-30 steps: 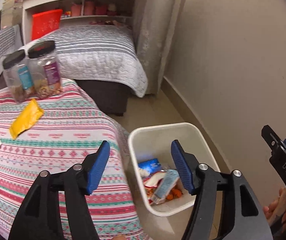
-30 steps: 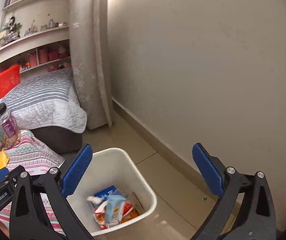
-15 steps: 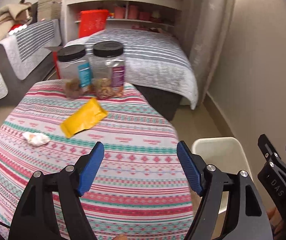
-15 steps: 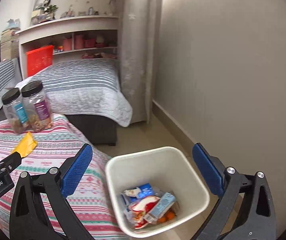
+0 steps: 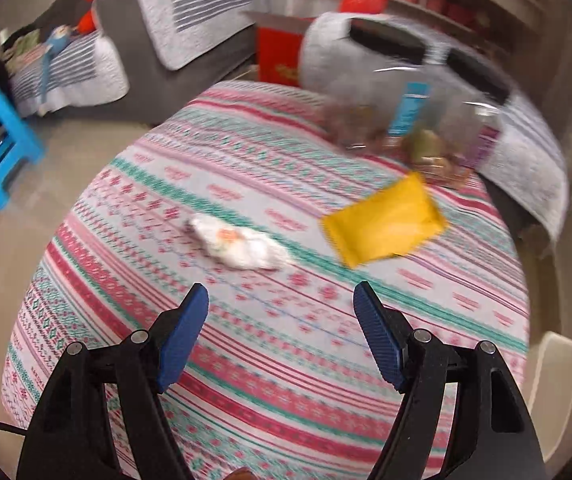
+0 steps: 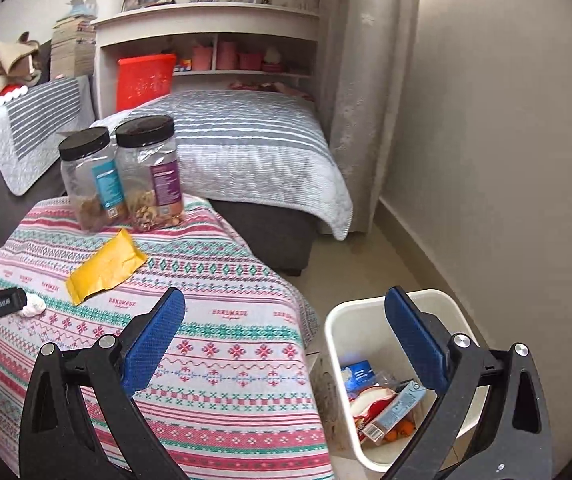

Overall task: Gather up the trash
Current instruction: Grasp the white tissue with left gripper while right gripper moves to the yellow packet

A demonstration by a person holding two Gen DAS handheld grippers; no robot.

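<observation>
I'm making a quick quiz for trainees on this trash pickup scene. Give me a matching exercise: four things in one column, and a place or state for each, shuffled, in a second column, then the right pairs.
Things:
1. yellow packet
2. crumpled tissue
3. blue carton
4. two jars

Places or states:
A. inside the white bin on the floor
B. upright at the far edge of the table, black lids on
C. lying flat on the tablecloth, just in front of the jars
D. on the tablecloth, ahead of the open left gripper

Pairs: 1-C, 2-D, 3-A, 4-B
</observation>
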